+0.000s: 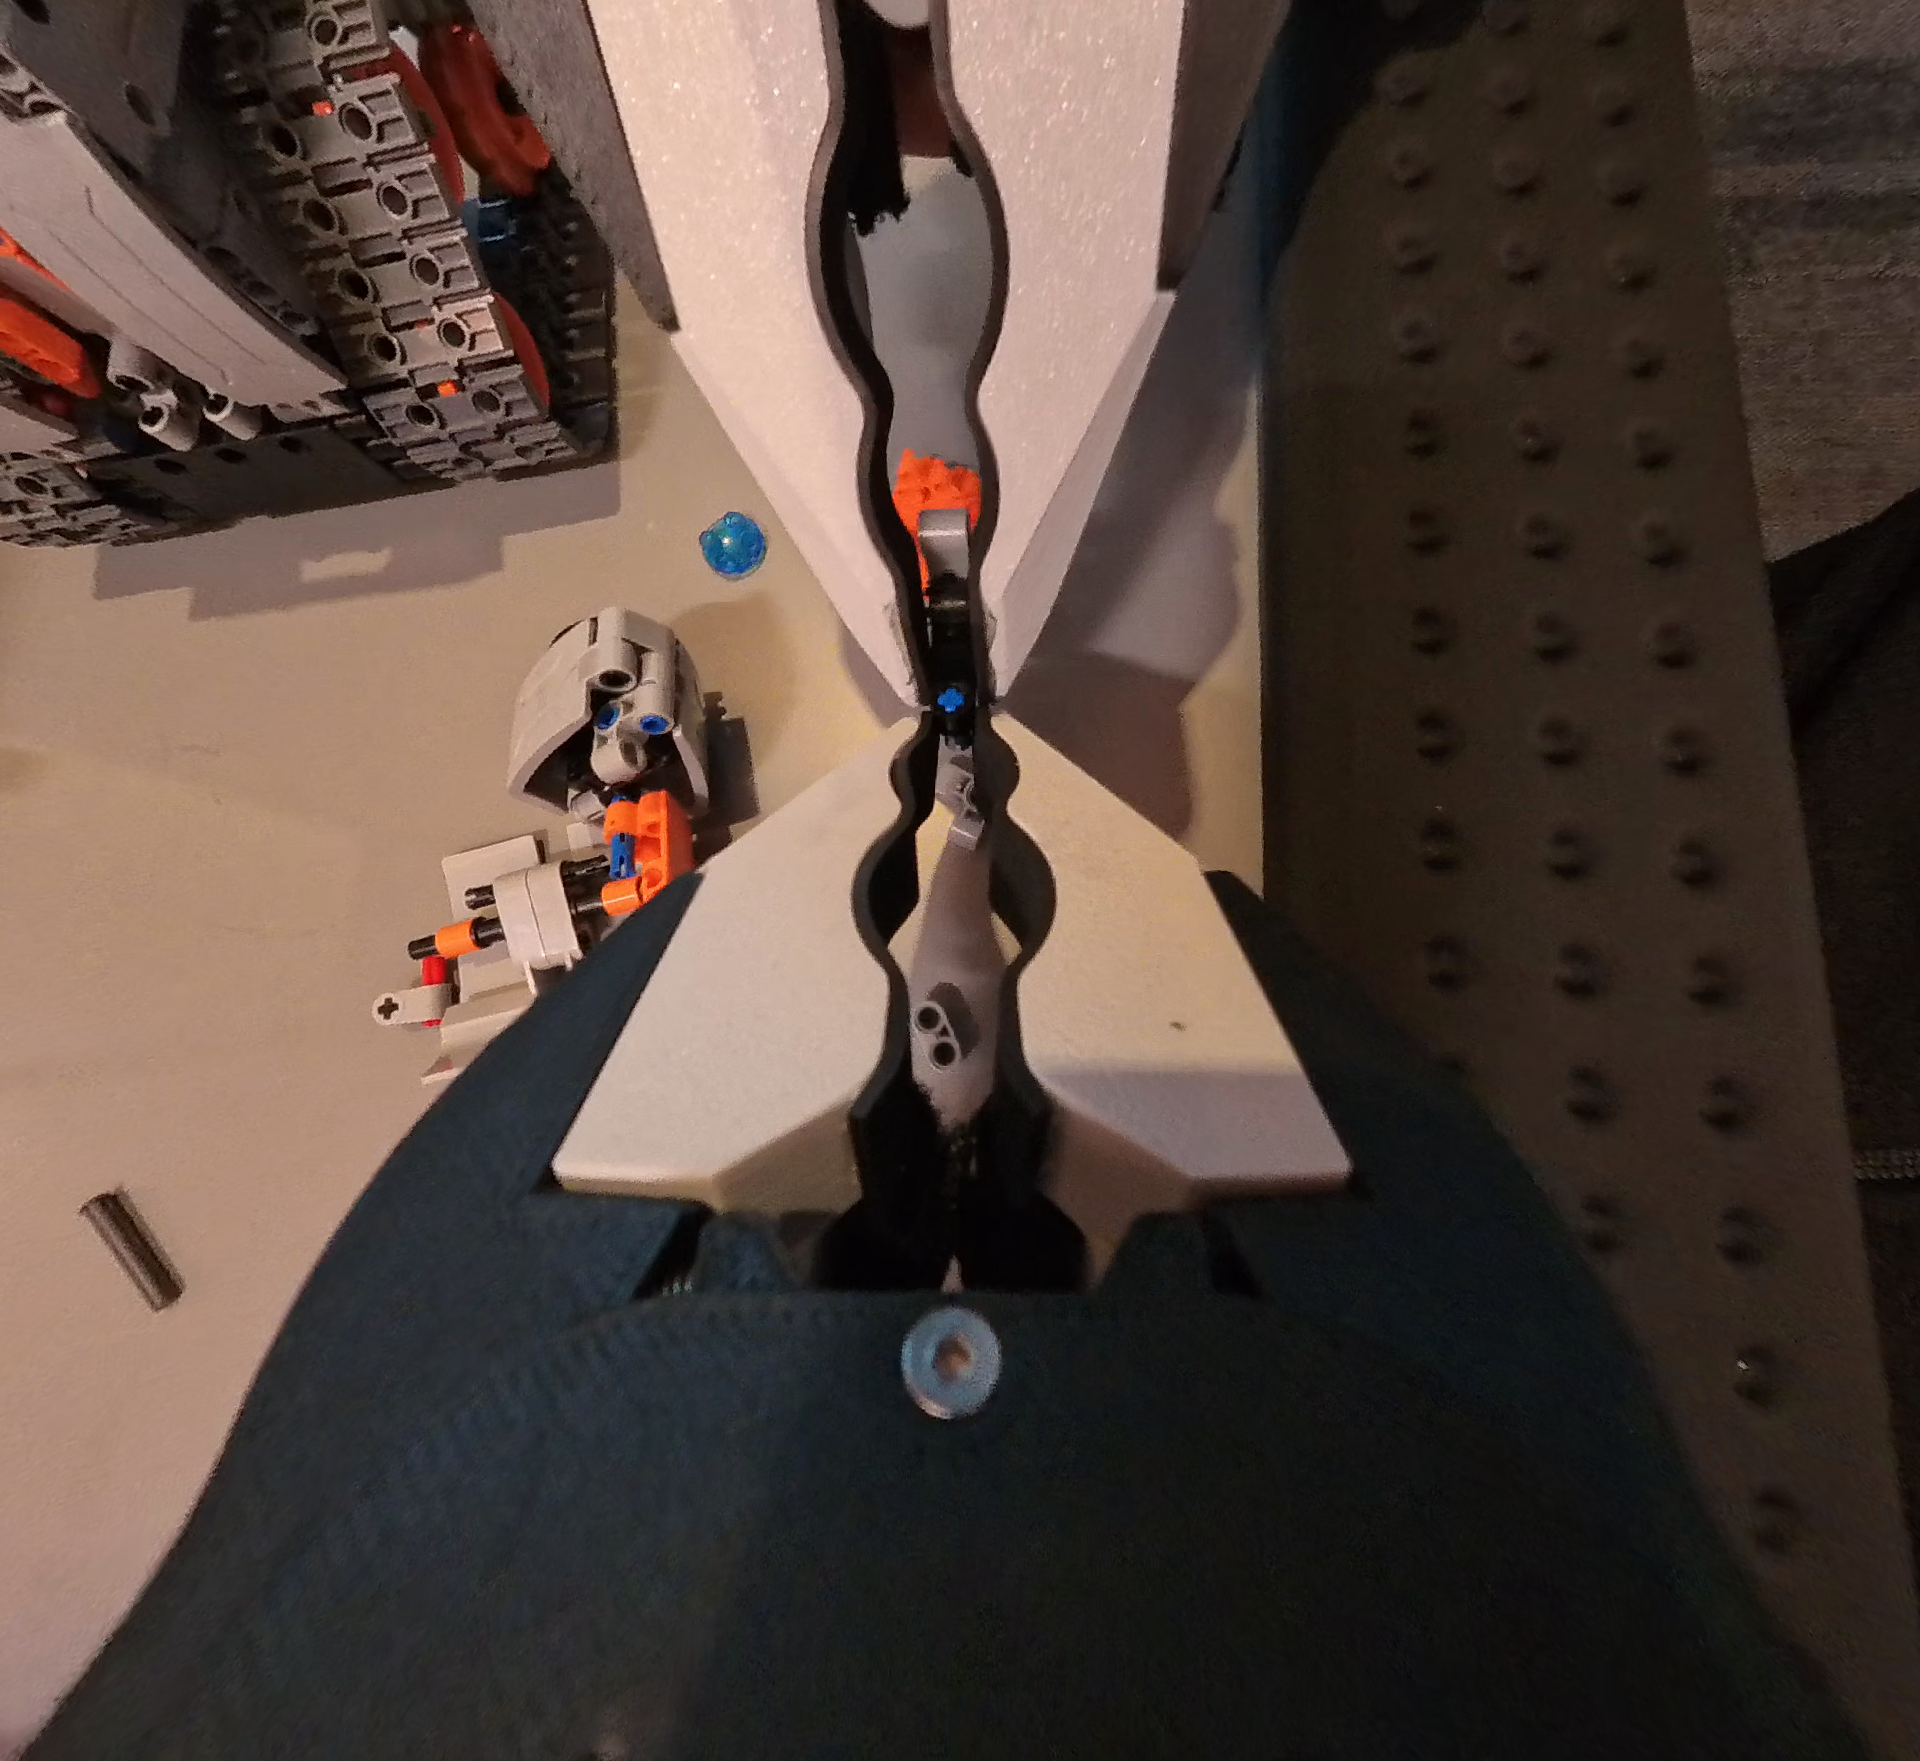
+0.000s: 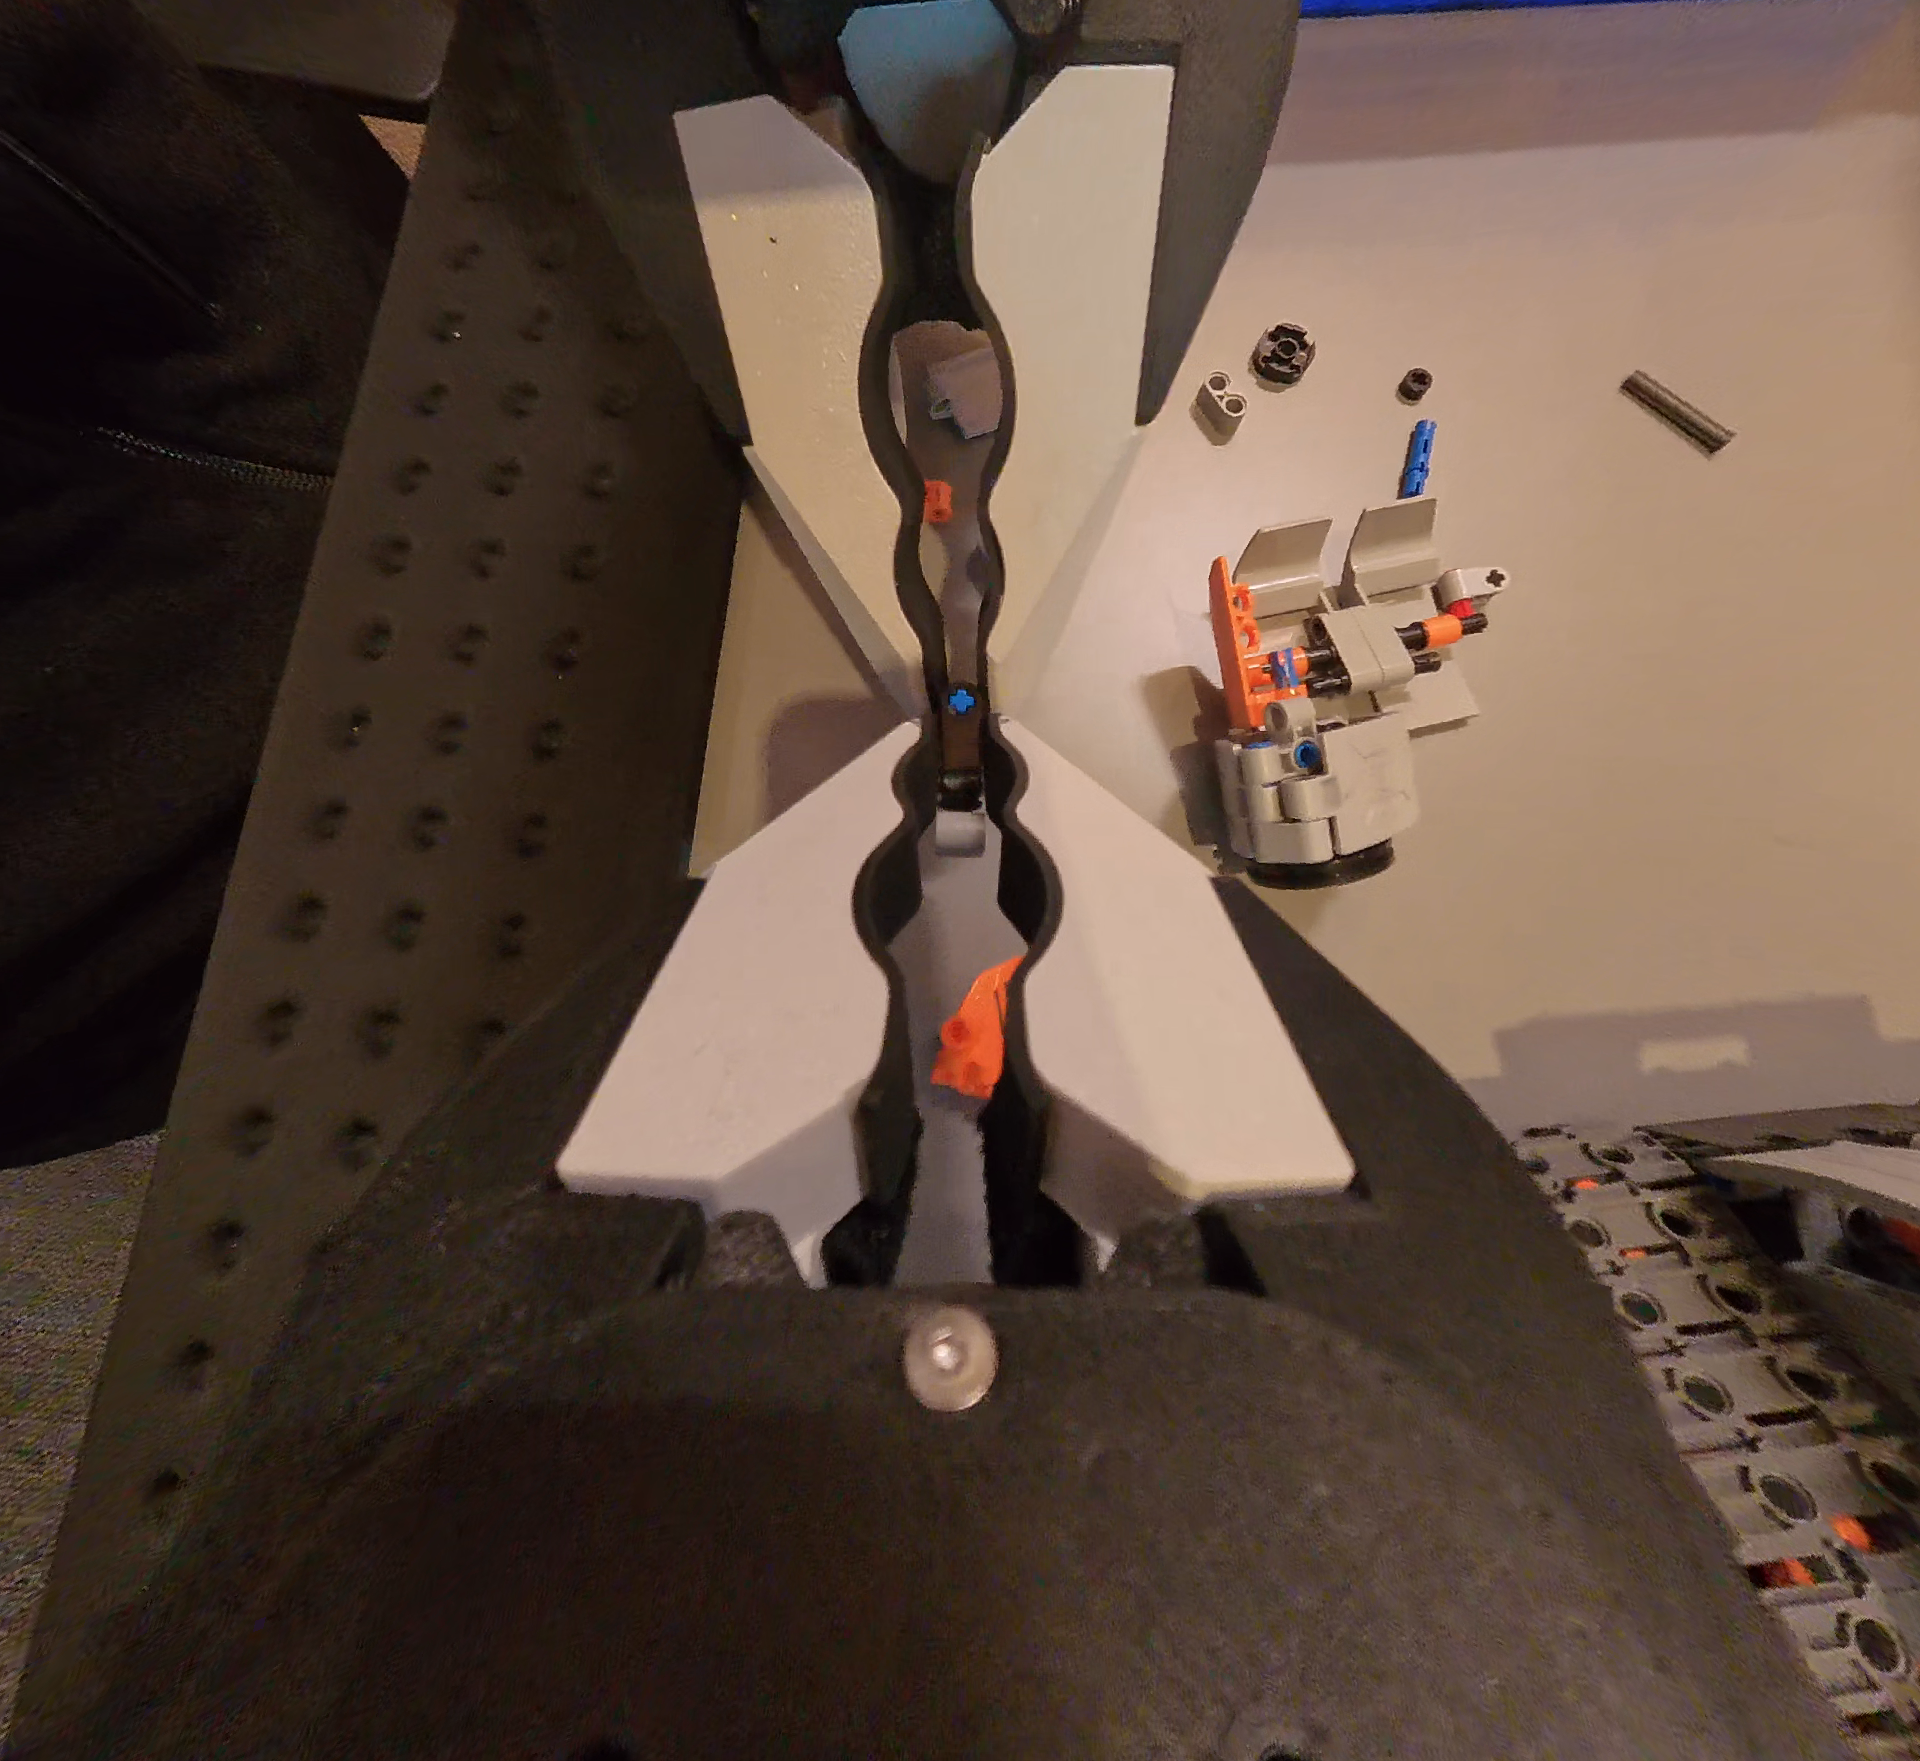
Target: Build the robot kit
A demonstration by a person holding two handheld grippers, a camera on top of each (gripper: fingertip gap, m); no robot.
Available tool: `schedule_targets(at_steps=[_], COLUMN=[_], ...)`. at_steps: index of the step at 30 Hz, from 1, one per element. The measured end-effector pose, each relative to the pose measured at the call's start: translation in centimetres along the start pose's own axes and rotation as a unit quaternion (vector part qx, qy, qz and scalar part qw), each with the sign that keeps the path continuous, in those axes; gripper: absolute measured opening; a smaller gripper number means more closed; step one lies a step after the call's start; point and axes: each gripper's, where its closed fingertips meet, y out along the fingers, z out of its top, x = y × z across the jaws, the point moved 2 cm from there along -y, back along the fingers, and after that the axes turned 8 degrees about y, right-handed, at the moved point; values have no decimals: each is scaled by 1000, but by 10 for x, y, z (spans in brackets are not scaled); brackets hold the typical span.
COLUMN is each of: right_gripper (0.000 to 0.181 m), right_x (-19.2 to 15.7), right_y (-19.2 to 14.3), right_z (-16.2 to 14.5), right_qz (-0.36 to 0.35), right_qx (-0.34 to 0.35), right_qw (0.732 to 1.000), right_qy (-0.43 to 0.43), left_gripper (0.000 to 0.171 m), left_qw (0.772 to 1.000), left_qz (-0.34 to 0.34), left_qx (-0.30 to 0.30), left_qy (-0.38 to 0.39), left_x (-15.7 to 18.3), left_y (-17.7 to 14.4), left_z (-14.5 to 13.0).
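Observation:
My two grippers meet tip to tip above a beige table [image 1: 208,880]. In the left wrist view my left gripper [image 1: 953,743] comes from below and is shut on the grey end [image 1: 963,802] of a small brick assembly. My right gripper [image 1: 951,672] comes from above and is shut on its black end [image 1: 948,620]. A blue cross pin [image 1: 951,699] sits where the tips meet. In the right wrist view my right gripper [image 2: 961,743] grips the dark piece [image 2: 960,755] just below the blue pin [image 2: 962,700], and my left gripper [image 2: 964,667] closes from above.
A tracked brick vehicle [image 1: 343,236] lies at the far left, and also shows in the right wrist view [image 2: 1714,1399]. A grey-orange sub-assembly [image 2: 1340,703], a blue round stud [image 1: 732,545], a black rod [image 2: 1675,412] and small loose parts [image 2: 1223,407] lie on the table. A dark studded board [image 1: 1538,568] flanks the grippers. The tips of both grippers are at nearly the same place. It is some 9 cm from my left tips to the blue round stud [image 1: 732,545].

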Motion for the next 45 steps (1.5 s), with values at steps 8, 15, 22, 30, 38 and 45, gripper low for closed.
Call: schedule_targets(at_steps=[8,15,22,30,38,45], right_gripper=[5,5,5,5,5,5], right_x=[2,2,1,3,4,4], right_y=[6,16,17,21,23,24], right_z=[-10,-19,-20,-22,-23,-23], right_qz=[-7,-8,-4,-5,-6,-8], right_qx=[-39,-72,-73,-79,-80,-84], right_qw=[999,997,997,997,997,996], right_qy=[10,24,20,21,24,26], left_gripper=[19,8,16,21,14,12], left_qw=[996,995,998,998,998,998], left_qz=[-18,-43,-28,-10,-11,-14], left_qx=[-82,-85,-53,-64,-59,-53], left_qy=[-1,-9,-28,-16,-9,-12], left_x=[5,16,11,9,9,8], left_y=[5,16,12,16,15,16], left_z=[-33,-31,-24,-27,-26,-27])
